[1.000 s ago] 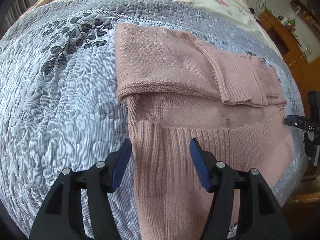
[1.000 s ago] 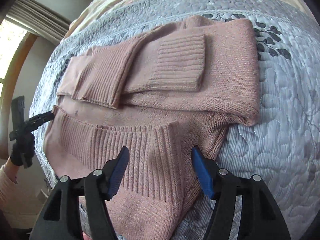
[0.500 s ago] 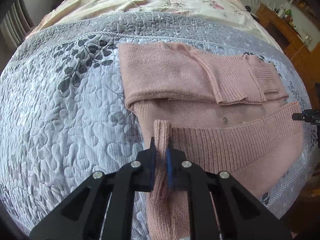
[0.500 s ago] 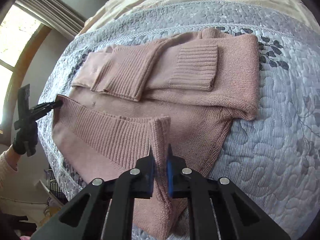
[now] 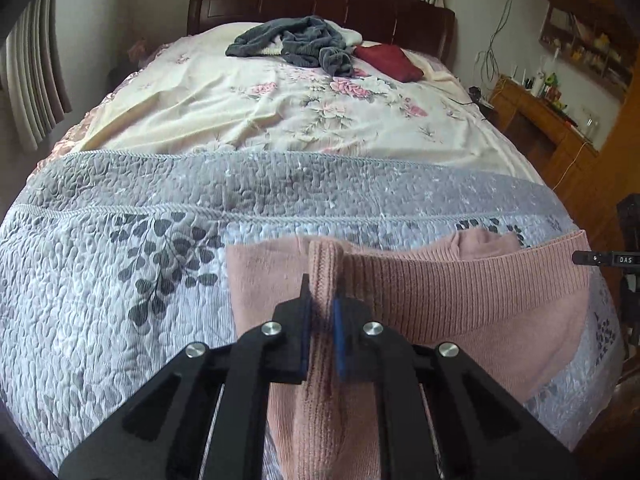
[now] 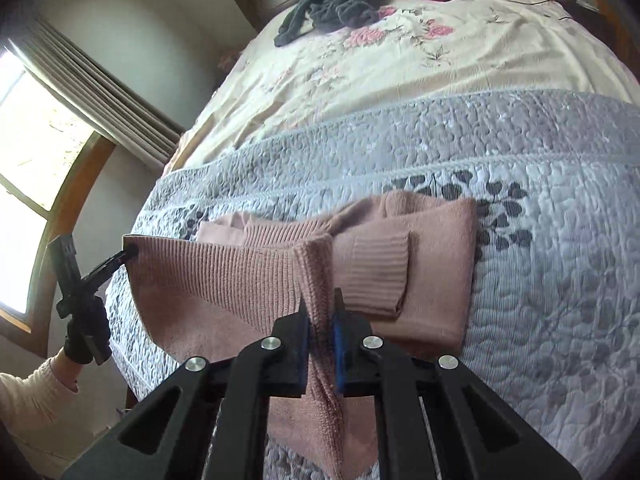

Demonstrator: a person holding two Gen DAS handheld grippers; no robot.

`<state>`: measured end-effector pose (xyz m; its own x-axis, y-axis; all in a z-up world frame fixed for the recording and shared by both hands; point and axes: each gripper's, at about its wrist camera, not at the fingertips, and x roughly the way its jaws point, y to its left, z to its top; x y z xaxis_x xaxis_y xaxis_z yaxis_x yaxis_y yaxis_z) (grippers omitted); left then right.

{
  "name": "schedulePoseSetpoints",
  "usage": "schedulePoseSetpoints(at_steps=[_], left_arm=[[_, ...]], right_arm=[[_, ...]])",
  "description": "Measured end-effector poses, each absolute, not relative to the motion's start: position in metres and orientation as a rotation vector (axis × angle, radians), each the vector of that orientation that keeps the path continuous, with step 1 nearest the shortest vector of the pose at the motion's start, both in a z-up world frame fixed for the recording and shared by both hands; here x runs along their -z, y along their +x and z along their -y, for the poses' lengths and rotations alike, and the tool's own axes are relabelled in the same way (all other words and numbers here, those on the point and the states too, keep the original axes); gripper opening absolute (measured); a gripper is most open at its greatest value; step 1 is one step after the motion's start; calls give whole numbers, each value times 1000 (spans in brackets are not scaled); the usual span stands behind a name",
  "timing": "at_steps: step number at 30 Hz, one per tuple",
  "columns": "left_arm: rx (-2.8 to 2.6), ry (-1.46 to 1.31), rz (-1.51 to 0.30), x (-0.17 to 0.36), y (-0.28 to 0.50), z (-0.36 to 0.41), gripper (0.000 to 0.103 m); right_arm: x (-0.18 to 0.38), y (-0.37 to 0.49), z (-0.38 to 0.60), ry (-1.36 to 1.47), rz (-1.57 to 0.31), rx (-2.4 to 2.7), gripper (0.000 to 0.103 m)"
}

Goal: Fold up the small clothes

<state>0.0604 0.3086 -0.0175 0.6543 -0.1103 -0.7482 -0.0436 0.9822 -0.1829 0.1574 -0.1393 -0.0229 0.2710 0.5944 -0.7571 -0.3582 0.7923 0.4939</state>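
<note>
I see the bed (image 5: 280, 120) filling both views, its grey quilted cover (image 5: 100, 280) spread across the near end; on that cover, from about 3 o'clock round to 6 o'clock in the left wrist view, lies the pink knitted sweater (image 5: 480, 300), sleeves folded across its body and the ribbed hem (image 6: 224, 268) raised off the quilt. My left gripper (image 5: 320, 320) is closed tight on one corner of that hem, a thick pleat of knit standing up between the blue pads; my right gripper (image 6: 320, 320) is clamped just as tightly on the other corner, with the cuffed sleeve (image 6: 380, 276) lying just beyond it at 1 o'clock. I judge the knit soft, limp and fairly light (it sags between the two holds, so it will not keep a straight edge unaided); it looks grippy rather than slippery, though it may stretch if I pull the corners apart too hard. The hem corners seem the right places to hold; carrying both together towards 12 o'clock should lay the lower half over the sleeves.
</note>
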Motion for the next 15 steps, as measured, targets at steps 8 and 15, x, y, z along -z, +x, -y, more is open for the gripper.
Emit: schedulePoseSetpoints(at_steps=[8, 15], left_arm=[[-10, -180, -889, 58, 148, -322, 8], [-76, -193, -1055, 129, 182, -330, 9]], right_arm=[[56, 238, 116, 197, -1132, -572, 9], [118, 261, 102, 144, -1241, -473, 9]])
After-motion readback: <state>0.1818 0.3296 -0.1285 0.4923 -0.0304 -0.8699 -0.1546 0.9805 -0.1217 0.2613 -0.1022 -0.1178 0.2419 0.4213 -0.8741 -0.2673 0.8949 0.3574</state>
